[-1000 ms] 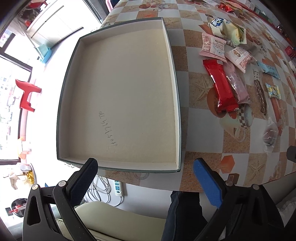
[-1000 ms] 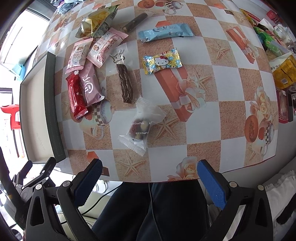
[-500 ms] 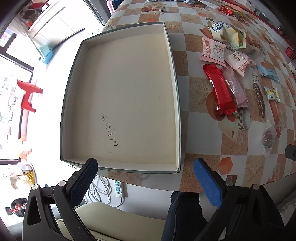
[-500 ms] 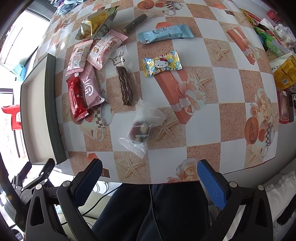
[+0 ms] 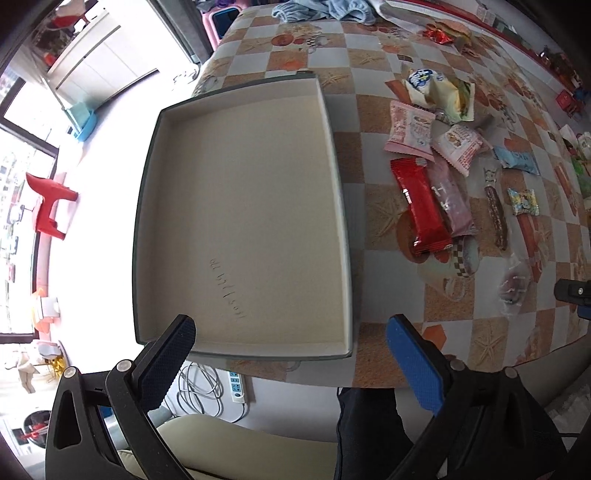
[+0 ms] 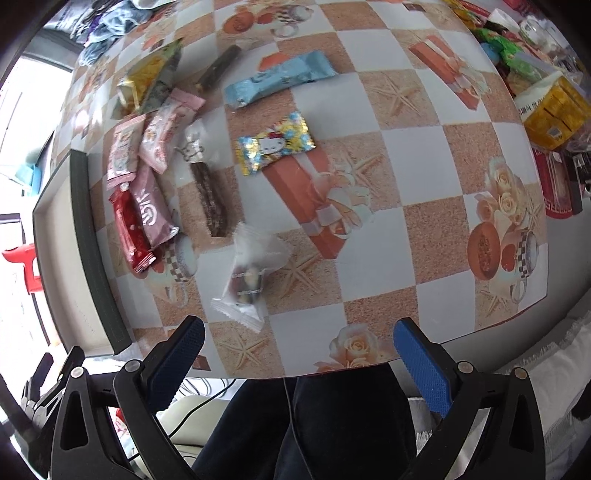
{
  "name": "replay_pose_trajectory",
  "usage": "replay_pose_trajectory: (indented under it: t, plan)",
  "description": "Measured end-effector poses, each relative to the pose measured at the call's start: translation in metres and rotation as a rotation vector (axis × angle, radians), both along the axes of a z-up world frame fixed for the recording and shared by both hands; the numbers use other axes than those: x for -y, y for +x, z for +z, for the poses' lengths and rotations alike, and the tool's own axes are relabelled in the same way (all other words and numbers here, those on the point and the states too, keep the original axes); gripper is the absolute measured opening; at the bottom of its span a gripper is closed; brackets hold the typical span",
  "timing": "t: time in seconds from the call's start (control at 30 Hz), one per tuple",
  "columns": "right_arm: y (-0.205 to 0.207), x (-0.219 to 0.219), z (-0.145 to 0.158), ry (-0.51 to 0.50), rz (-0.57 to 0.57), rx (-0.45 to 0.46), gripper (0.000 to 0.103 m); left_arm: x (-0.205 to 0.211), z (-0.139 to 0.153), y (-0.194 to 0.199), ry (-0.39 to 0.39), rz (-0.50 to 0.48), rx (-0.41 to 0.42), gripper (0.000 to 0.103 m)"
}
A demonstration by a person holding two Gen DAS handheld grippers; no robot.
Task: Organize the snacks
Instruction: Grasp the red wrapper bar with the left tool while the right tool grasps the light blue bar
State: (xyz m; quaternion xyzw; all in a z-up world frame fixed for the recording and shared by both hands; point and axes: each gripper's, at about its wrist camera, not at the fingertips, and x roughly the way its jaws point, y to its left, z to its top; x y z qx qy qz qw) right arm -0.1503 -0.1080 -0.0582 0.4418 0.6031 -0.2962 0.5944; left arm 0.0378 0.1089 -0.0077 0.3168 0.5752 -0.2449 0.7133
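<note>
This is somebody's home, a lived-in dining corner. The tabletop (image 6: pixel 417 122) wears a printed cloth of orange and white squares with starfish, roses and teacups. Crumpled blue laundry (image 5: pixel 321 9) lies at its far end, and packets of food and a yellow box (image 6: pixel 554 110) crowd the right edge. On the pale floor stands a small red plastic stool (image 5: pixel 50 206) by a big bright window (image 5: pixel 18 177). White cupboards (image 5: pixel 99 62) line the wall. Under the table, a power strip (image 5: pixel 236 384) trails tangled white cables beside a cream cushioned seat (image 5: pixel 240 446).
</note>
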Motion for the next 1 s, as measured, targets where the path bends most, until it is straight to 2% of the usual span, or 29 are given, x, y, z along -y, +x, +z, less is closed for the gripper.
replay_pose_trajectory:
  t: [0.2,0.27,0.37,0.5,0.57,0.77,0.9,1.0]
  plan:
    - [-0.006,0.034,-0.017,-0.02,0.02,-0.067,0.103,0.071,-0.013,-0.009,-0.012,-0.018,-0.069,0.103]
    - [-0.001,0.047,-0.02,-0.044,0.069,-0.093,0.103,0.093,-0.021,-0.01,-0.008,-0.004,-0.091,0.103]
    - [0.014,0.064,-0.02,-0.099,0.219,-0.104,0.103,0.116,-0.038,-0.006,0.004,0.043,-0.135,0.103]
    - [0.038,0.075,-0.017,-0.197,0.467,-0.133,0.103,0.128,-0.058,0.005,0.014,0.134,-0.182,0.103]
    - [0.047,0.081,-0.017,-0.229,0.543,-0.139,0.103,0.131,-0.066,0.013,0.022,0.179,-0.193,0.103]
    - [0.075,0.107,-0.021,-0.262,0.654,-0.14,0.103,0.135,-0.082,0.028,0.047,0.272,-0.193,0.103]
    - [0.092,0.123,-0.024,-0.282,0.723,-0.148,0.103,0.135,-0.09,0.038,0.063,0.302,-0.19,0.103]
    - [0.109,0.12,-0.03,-0.302,0.794,-0.149,0.103,0.137,-0.095,0.044,0.058,0.317,-0.187,0.103]
